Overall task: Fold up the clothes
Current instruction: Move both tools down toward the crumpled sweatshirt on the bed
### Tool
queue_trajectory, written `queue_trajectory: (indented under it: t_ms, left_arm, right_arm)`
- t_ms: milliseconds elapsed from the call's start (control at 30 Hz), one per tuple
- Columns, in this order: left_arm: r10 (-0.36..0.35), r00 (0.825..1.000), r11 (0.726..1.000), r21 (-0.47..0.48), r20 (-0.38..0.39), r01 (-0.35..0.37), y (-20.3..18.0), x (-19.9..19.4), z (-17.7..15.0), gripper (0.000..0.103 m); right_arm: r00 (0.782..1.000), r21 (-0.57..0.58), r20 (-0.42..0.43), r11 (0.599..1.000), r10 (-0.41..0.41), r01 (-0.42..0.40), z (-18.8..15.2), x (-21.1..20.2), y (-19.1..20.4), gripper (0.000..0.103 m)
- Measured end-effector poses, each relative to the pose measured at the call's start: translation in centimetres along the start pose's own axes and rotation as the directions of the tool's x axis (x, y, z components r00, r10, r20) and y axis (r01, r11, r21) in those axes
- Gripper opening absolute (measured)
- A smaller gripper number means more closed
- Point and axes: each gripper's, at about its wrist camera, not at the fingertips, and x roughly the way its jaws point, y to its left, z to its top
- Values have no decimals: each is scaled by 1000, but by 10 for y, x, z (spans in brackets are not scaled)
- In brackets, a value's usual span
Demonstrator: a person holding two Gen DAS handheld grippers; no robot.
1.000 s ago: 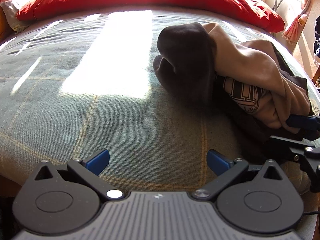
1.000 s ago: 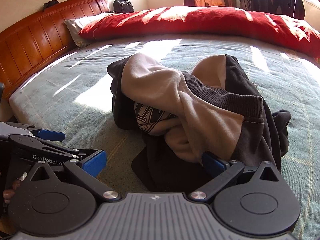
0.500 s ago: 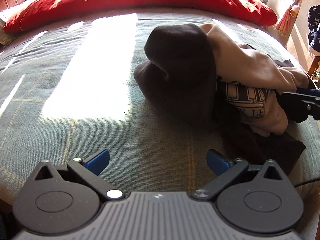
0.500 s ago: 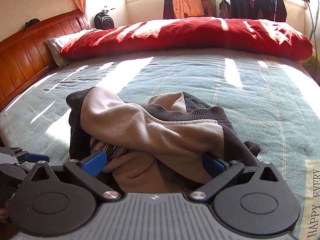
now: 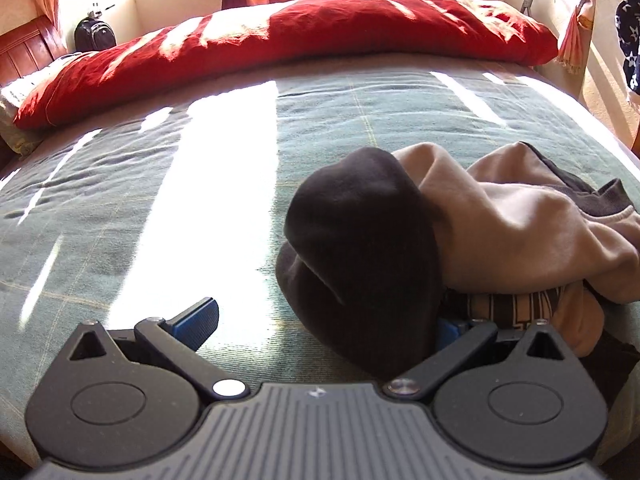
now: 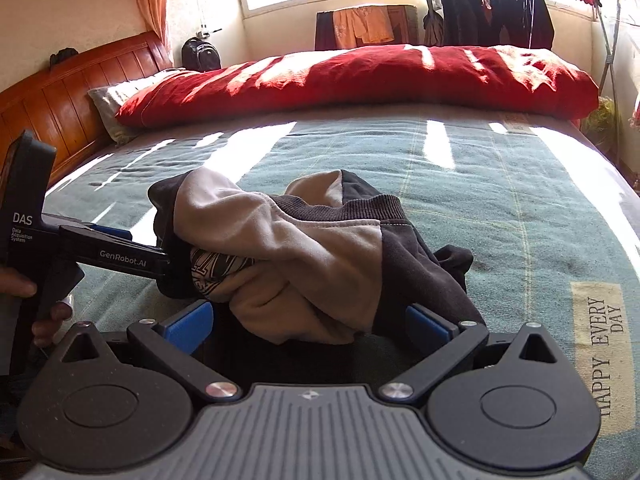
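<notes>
Sweatshirt (image 5: 480, 232), a crumpled tan-and-black one with a printed panel showing underneath, is lying heaped on the green bedspread (image 5: 160, 208), and everything the coming move depends on is how that heap is sitting against each pair of tongs.

Left tongs (image 5: 320, 326) are standing wide, with the black bulge of the garment pushing in between them from their right side; the near blue pad is free over bare bedspread while the far pad is mostly buried behind dark cloth, so the bulk lies to the right and ahead of them.

Right tongs (image 6: 308, 322) are also spread wide, and the heap is sitting squarely ahead, its tan lower fold dipping between the two blue pads. The heap's long axis is running across these tongs, from the left tongs (image 6: 160, 258) over to the ribbed black hem (image 6: 360, 204).

Neither pair is gripping cloth. Both are right at the heap, the right one more centred.
</notes>
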Motion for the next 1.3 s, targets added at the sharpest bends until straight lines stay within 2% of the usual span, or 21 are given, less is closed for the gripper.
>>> queue_trajectory:
  t_ms: [200, 300, 367, 467, 600, 700, 800, 867, 900, 933, 1033, 1133, 1200, 1300]
  left_arm:
    - [101, 995, 995, -26, -8, -101, 52, 7, 4, 103]
    - [149, 989, 988, -41, -17, -149, 69, 15, 6, 103]
    - [154, 988, 987, -46, -28, -155, 72, 19, 7, 103]
    - [83, 996, 997, 11, -13, -83, 58, 18, -1, 103]
    - [-47, 998, 997, 55, -48, 49, 36, 28, -16, 103]
    - [-72, 996, 997, 33, -50, 74, 36, 36, -27, 103]
    - [-171, 984, 983, -70, -50, 168, 58, 41, -34, 103]
    - [-248, 969, 965, -98, -21, 245, 74, 42, -40, 103]
    - [-264, 965, 960, -97, -3, 262, 78, 41, -44, 103]
    - [-265, 964, 961, -75, 5, 265, 79, 39, -48, 103]
    - [-233, 972, 971, 66, 33, 231, 70, 32, -58, 103]
    - [-229, 973, 972, 57, 8, 228, 73, 27, -53, 103]
    - [-209, 978, 977, 57, 21, 207, 77, 16, -43, 100]
    - [-219, 966, 969, 147, 137, 198, 75, -13, -28, 100]
  right_arm:
    - [1000, 2, 9, 1000, -26, 26, -6, -8, -5, 103]
    - [1000, 16, 16, 1000, -26, 26, -5, -10, -7, 103]
    - [1000, 8, 20, 1000, -24, 24, -5, -11, -6, 103]
    - [1000, -14, 26, 1000, -8, 8, -4, -12, 1, 103]
    - [1000, -40, 20, 999, 17, -16, -3, -7, 13, 103]
    - [999, -62, 10, 997, 36, -35, -3, -4, 24, 103]
    - [999, -86, 4, 995, 53, -52, -4, -3, 34, 103]
    - [998, -101, 3, 993, 56, -55, -5, -2, 38, 103]
    - [998, -106, 2, 993, 57, -57, -5, -2, 40, 103]
    - [998, -109, 2, 992, 60, -59, -5, -1, 40, 103]
    - [998, -111, -1, 991, 68, -68, -6, 2, 42, 103]
    - [998, -107, -4, 992, 70, -70, -8, 2, 41, 103]
    - [997, -109, -1, 991, 72, -72, -9, 0, 41, 103]
    - [997, -111, 12, 991, 75, -73, -11, -6, 38, 103]
